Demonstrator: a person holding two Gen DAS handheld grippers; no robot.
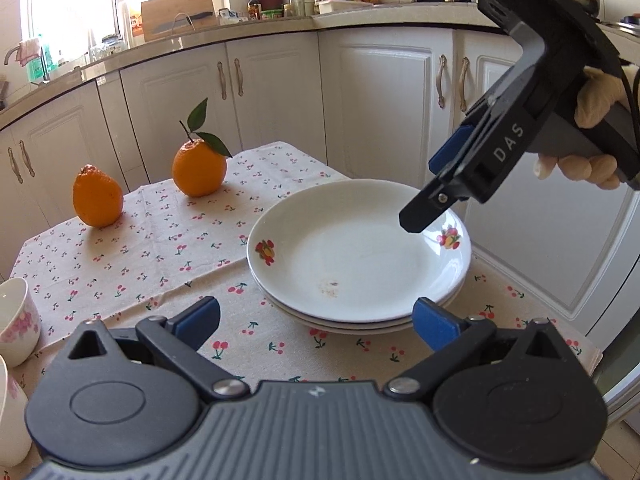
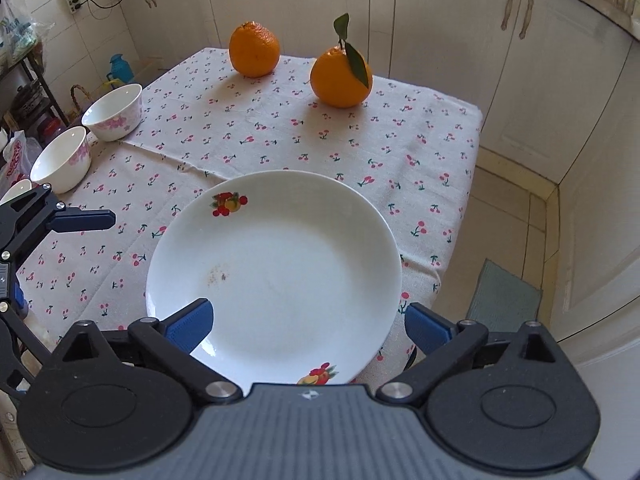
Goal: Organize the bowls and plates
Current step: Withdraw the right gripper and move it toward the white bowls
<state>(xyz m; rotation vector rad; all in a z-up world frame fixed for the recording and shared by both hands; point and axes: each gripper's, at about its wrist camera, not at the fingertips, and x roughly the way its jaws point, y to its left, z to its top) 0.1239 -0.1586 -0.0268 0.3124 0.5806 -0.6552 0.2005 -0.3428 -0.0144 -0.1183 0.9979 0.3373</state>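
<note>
A short stack of white plates [image 1: 360,256] with fruit decals lies on the cherry-print tablecloth [image 1: 160,248]. In the right wrist view the top plate [image 2: 276,272] fills the middle. My right gripper [image 2: 310,326] is open above the plate's near rim, its blue pads clear of it. From the left wrist view the right gripper [image 1: 430,188] hangs over the stack's far right rim in a gloved hand. My left gripper [image 1: 318,322] stands open and empty just short of the stack. Two white bowls with pink flowers [image 2: 114,112] [image 2: 60,164] stand at the table's left edge.
Two oranges [image 2: 254,49] [image 2: 340,78] sit at the table's far side, one with leaves. A bowl [image 1: 16,320] is close to my left gripper's left side. The table edge runs just right of the plates, with tiled floor and a mat [image 2: 504,296] below. White cabinets [image 1: 392,104] stand behind.
</note>
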